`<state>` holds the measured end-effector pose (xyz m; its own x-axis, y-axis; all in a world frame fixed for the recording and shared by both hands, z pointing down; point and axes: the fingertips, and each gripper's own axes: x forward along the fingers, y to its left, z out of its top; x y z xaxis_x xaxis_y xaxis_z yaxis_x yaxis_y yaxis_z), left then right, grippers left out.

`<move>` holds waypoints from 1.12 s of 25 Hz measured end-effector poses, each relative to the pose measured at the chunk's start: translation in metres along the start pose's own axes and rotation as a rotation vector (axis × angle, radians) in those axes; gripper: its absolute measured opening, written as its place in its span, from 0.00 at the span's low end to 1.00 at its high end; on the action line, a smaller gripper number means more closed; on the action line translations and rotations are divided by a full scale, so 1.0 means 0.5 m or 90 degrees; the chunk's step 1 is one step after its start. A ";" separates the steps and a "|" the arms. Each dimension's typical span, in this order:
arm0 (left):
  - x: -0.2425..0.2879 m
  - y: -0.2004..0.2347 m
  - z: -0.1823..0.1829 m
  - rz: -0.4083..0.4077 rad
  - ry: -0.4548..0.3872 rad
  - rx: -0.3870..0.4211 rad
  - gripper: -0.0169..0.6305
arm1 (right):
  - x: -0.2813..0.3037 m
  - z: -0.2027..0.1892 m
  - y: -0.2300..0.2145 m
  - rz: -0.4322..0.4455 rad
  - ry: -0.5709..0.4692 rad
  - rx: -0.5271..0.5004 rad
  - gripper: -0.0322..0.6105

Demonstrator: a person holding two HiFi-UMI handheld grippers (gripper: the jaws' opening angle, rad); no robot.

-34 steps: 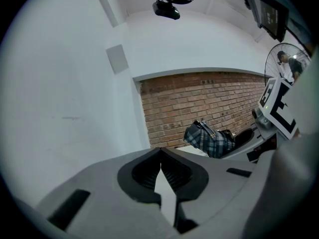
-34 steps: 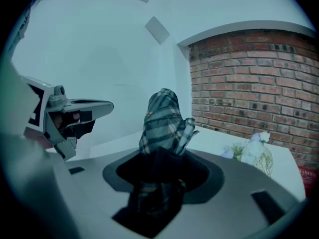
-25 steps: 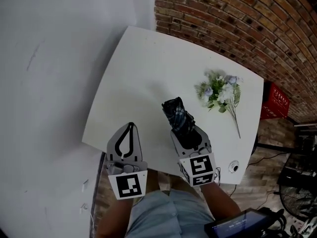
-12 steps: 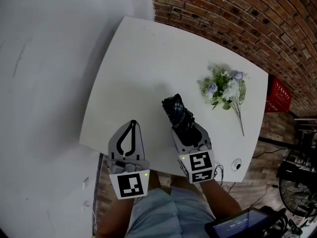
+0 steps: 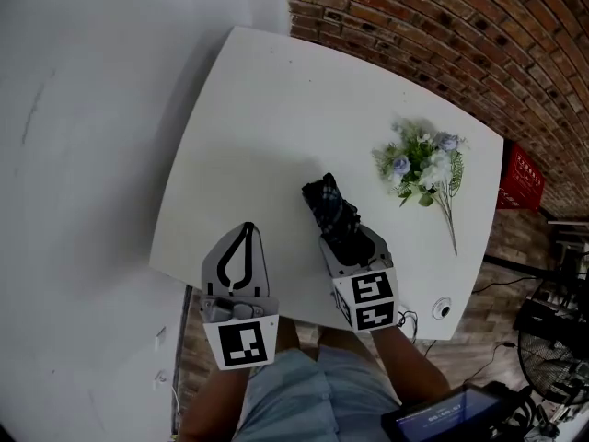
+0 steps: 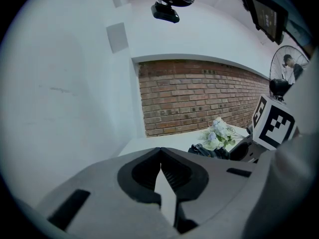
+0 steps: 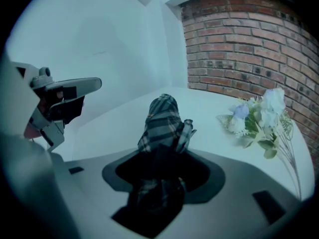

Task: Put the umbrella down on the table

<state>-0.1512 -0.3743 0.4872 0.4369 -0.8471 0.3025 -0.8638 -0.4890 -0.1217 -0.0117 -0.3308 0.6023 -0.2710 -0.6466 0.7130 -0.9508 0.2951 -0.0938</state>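
Head view: white table (image 5: 276, 109), pale wall along its left edge, brick wall (image 5: 442, 26) behind its far edge. Left gripper (image 5: 246, 232) over the near edge, toward the near left corner, clenched tip to tip on nothing. Right gripper (image 5: 347, 243) beside it at the same edge, grasping the folded plaid umbrella (image 5: 328, 205) by its near end. Jaws just eased slightly wider, umbrella between them, pads against the fabric. Umbrella pointing from the near edge toward the table's middle. Resting on the top or just above it: impossible to tell. Bunch of flowers (image 5: 423, 162) lying near the right edge, well apart from the umbrella.

Left gripper view: jaws meeting at the tips, only bare table showing through the gap behind them. Further off to the right, umbrella (image 6: 207, 151) and flowers (image 6: 218, 133) in front of the brick wall.

Right gripper view: dark jaws closed round the umbrella's (image 7: 162, 118) bundled fabric, free end sticking out ahead over the table top. Flowers (image 7: 259, 118) to the right, left gripper off to the left.
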 end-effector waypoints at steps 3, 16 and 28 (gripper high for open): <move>-0.001 0.005 0.000 0.002 0.000 0.002 0.04 | 0.006 -0.006 -0.002 -0.003 0.011 0.004 0.40; -0.006 0.014 0.000 0.008 0.000 0.003 0.04 | 0.029 -0.023 0.009 0.024 0.063 -0.001 0.47; -0.064 -0.017 0.134 0.015 -0.084 0.016 0.04 | -0.119 0.143 0.002 0.006 -0.137 -0.013 0.42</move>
<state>-0.1412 -0.3570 0.4150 0.4466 -0.8779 0.1727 -0.8688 -0.4717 -0.1510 -0.0075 -0.3425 0.5101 -0.3083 -0.7785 0.5468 -0.9453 0.3149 -0.0847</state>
